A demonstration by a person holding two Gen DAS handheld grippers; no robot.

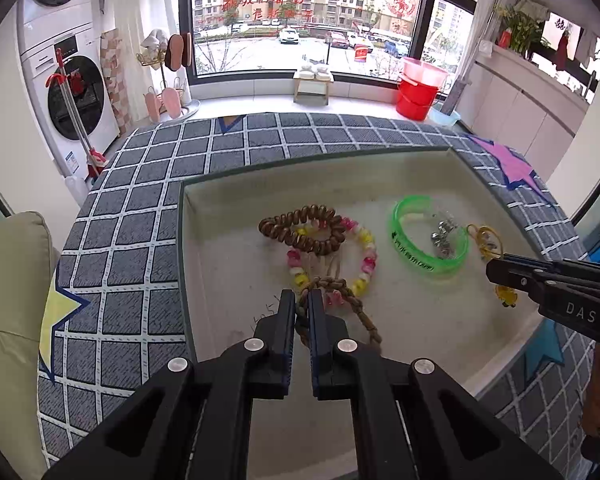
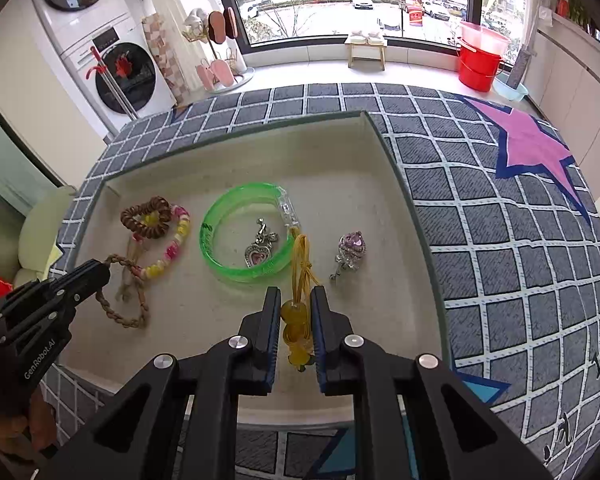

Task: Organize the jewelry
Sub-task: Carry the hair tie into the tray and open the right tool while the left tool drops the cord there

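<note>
Inside the shallow beige tray on the grid-patterned bench, the left hand-held gripper is clamped on a brown braided cord bracelet. Beside it lie a pink-and-yellow beaded bracelet and a translucent green bangle. Farther right, the right hand-held gripper pinches a yellow tasselled bead charm.

Left gripper and right gripper both angled steeply downward, jaws nearly closed
</note>
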